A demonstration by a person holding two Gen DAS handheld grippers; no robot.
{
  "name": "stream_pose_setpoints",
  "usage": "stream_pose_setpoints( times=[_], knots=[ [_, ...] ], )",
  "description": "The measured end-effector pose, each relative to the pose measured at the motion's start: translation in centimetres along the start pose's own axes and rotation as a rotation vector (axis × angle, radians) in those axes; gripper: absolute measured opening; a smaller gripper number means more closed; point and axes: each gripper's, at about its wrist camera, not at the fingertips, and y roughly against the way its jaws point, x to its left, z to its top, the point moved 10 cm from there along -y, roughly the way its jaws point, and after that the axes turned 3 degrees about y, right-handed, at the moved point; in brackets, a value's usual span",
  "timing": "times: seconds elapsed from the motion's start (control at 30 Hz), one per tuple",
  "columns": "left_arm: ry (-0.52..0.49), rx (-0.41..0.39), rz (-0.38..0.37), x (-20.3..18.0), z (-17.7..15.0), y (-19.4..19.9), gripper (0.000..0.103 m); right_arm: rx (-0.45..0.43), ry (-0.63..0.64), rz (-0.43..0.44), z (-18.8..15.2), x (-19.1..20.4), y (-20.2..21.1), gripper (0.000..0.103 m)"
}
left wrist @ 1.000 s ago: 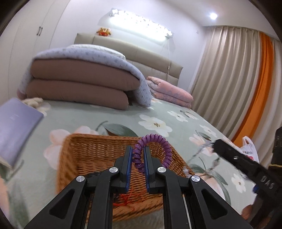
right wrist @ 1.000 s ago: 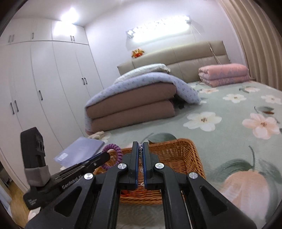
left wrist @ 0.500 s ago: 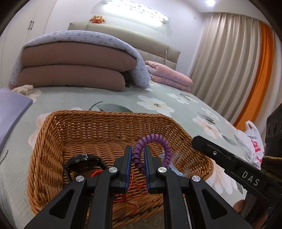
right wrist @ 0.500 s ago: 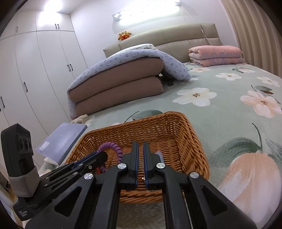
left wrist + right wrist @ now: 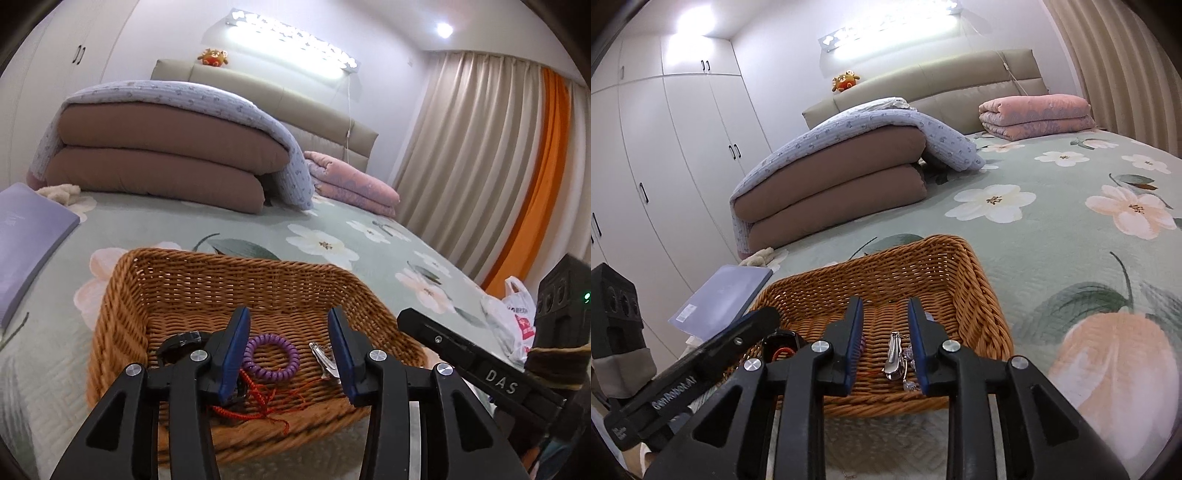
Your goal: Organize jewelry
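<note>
Both jaws have just been opening: the left hand-held gripper (image 5: 290, 345) stands wide, the right hand-held gripper (image 5: 884, 341) narrower, both empty. Coil (image 5: 271, 356) and clip (image 5: 894, 356), released, lie in the basket (image 5: 207, 275).

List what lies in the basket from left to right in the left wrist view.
Black ring-shaped item → purple spiral hair tie → silver hair clip, all lying on the wicker basket floor.

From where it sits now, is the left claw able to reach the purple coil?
Probably yes: the left claw is open directly above the purple coil lying in the basket, nothing between them.
</note>
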Motion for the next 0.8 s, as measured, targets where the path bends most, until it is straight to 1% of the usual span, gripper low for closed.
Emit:
stream_pose_setpoints(
  times=[0.07, 0.1, 0.17, 0.23, 0.27, 0.37, 0.5, 0.6, 0.67, 0.8],
  knots=[
    [-0.002, -0.02, -0.003, -0.3, 0.6, 1.6, 0.045, -0.009, 0.003, -0.01, 0.0, 0.2, 0.9, 0.027],
    [-0.002, -0.037, -0.005, -0.5, 1.0, 3.0, 0.045, -0.009, 0.001, -0.011, 0.0, 0.4, 1.6, 0.027],
    [0.013, -0.061, -0.021, -0.7, 1.4, 5.2, 0.045, -0.018, 0.004, -0.001, -0.2, 1.1, 3.3, 0.027],
    [0.023, -0.076, -0.035, -0.5, 1.2, 8.1, 0.045, -0.026, 0.012, 0.004, -0.9, 1.9, 5.0, 0.027],
    [0.019, -0.076, -0.032, -0.4, 1.1, 8.9, 0.045, -0.024, 0.014, 0.009, -1.6, 2.3, 6.0, 0.027],
    [0.001, -0.057, -0.005, 0.7, -0.2, 12.3, 0.045, -0.011, 0.004, 0.027, -3.8, 3.2, 8.1, 0.027],
    [0.002, -0.034, 0.024, 2.1, -2.8, 15.4, 0.045, 0.01, 0.008, 0.02, -6.7, 4.1, 10.2, 0.027],
    [0.025, -0.013, 0.024, 3.2, -5.1, 16.6, 0.045, 0.035, 0.004, 0.035, -8.6, 4.8, 11.2, 0.027],
    [0.047, -0.002, 0.028, 4.1, -6.6, 16.6, 0.045, 0.051, 0.014, 0.029, -9.7, 5.1, 11.6, 0.027],
    [0.109, 0.043, 0.048, 6.4, -9.1, 15.2, 0.045, 0.087, 0.043, 0.026, -12.0, 5.7, 12.1, 0.027]
  ],
)
